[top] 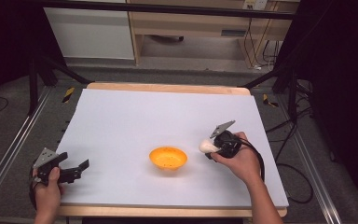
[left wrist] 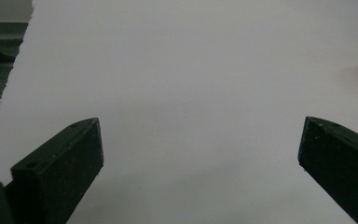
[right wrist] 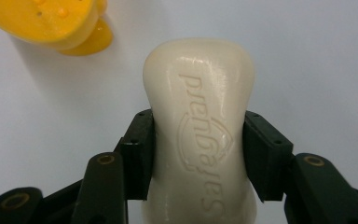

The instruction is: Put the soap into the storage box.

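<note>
One bar of soap [right wrist: 199, 126] and one orange bowl [top: 168, 158] were in play. The right gripper [top: 213, 148], lifted near the table's [top: 135, 116] right edge, pinched the soap at its waist, just right of the bowl. The left gripper [top: 77, 170] rested at the front-left corner, jaws spread wide. The bowl held nothing.

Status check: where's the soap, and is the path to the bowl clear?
Right gripper shut on soap bar, beside orange bowl. Left gripper open, idle. Nothing between.
</note>
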A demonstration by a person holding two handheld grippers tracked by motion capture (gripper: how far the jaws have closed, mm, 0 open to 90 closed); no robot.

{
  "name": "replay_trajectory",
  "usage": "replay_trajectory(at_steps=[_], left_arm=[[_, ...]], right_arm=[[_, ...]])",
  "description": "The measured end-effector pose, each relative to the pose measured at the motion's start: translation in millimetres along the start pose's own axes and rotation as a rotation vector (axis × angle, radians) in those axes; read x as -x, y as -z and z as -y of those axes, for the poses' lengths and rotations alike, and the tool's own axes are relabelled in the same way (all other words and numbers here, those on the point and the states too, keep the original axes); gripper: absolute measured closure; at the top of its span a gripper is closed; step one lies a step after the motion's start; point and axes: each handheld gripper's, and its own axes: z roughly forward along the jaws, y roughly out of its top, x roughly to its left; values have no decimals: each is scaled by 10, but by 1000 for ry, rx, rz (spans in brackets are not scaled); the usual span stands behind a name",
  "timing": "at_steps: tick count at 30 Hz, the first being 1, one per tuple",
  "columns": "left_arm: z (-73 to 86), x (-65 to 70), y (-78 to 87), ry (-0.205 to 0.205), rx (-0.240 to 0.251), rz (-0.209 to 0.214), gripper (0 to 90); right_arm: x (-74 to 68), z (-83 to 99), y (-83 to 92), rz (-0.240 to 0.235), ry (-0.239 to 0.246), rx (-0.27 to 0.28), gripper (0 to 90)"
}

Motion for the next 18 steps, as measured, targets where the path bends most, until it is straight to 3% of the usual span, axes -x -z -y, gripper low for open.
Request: replay_trajectory(at_steps=[18], left_arm=[[-1,-1,-1,0,0,1,0]], right_arm=[[-168,-354,57,-31,72,26,496]])
